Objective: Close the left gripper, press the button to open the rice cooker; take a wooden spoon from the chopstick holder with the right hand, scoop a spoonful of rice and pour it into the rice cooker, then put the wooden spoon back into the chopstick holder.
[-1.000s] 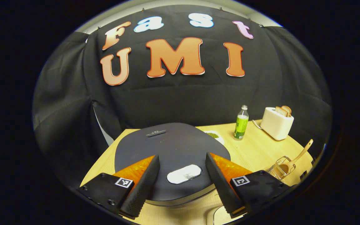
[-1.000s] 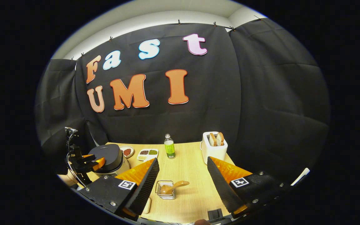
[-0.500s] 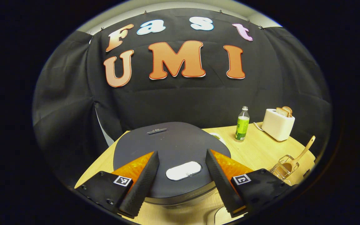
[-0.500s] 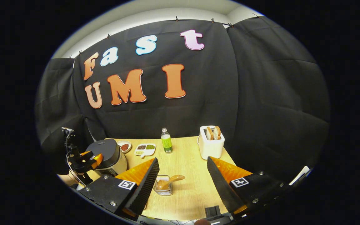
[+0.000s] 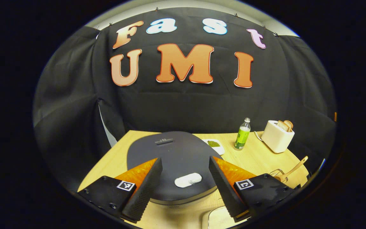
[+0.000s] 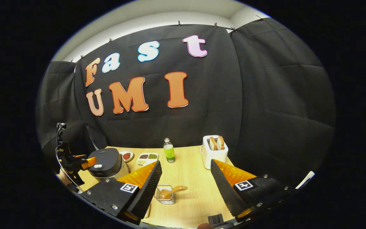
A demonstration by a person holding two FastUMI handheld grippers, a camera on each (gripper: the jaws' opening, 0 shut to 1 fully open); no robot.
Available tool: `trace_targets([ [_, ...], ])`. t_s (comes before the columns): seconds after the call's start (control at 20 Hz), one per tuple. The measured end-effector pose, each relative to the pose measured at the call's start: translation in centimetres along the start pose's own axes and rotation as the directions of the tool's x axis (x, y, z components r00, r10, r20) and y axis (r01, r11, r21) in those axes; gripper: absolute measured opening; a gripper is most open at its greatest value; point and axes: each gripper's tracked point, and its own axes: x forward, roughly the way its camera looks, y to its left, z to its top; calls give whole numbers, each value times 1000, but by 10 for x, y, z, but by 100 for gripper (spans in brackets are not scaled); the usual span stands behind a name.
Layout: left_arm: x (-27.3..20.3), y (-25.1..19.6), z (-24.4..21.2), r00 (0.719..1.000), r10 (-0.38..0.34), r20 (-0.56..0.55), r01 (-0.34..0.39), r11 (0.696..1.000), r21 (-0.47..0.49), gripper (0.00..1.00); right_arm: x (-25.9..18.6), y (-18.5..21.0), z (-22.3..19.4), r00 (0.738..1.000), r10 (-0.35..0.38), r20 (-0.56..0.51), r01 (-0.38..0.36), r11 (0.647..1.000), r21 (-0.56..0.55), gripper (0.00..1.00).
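The rice cooker (image 5: 176, 159) sits at the left end of the light wooden table (image 5: 259, 159), its dark grey lid down and a pale oval button (image 5: 188, 180) near the lid's front edge; a small raised marking at the back of the lid is too fine for us to read. We hold the left gripper (image 5: 185, 184) over that lid with its jaws spread wide and nothing between them, the button lying in the gap between the two fingers. In the right gripper view we see the same tool (image 6: 86, 161) at the far left, level with the cooker's top and just beside it. Our right gripper (image 6: 186, 187) hangs above the table's near edge, also wide open and holding nothing, with the wire chopstick holder (image 6: 165, 194) between its fingers and farther off; the wooden spoon (image 6: 172, 191) rests in the holder, handle leaning to the right. Each tool carries a small square black-and-white marker on either finger mount. Behind stand a green-labelled bottle (image 6: 169, 150), a white toaster (image 6: 214, 151) with two slices of bread, a divided dish of grains (image 6: 147, 157) and a small round dish (image 6: 126, 155).
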Motion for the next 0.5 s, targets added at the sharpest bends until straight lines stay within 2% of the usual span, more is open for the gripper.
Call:
trace_targets([
  [0.05,-10,7,16,1000,0,19,0,1000,-9,94,1,1,3,1000,0,11,0,1000,-3,95],
  [0.1,-20,15,31,1000,5,31,-4,1000,-21,99,1,2,7,1000,0,21,0,1000,-9,95],
  [0.2,-45,33,61,998,19,51,-18,999,-29,94,2,3,13,999,-6,39,7,1000,-27,95],
  [0.35,-88,64,116,989,55,137,-55,998,-5,94,3,6,22,998,-4,55,6,999,-33,95],
  [0.4,-103,75,132,984,68,165,-71,997,12,100,3,8,25,998,1,61,1,1000,-27,95],
  [0.5,-130,96,157,972,89,216,-96,995,22,100,2,10,33,997,8,78,-6,1000,-19,95],
])
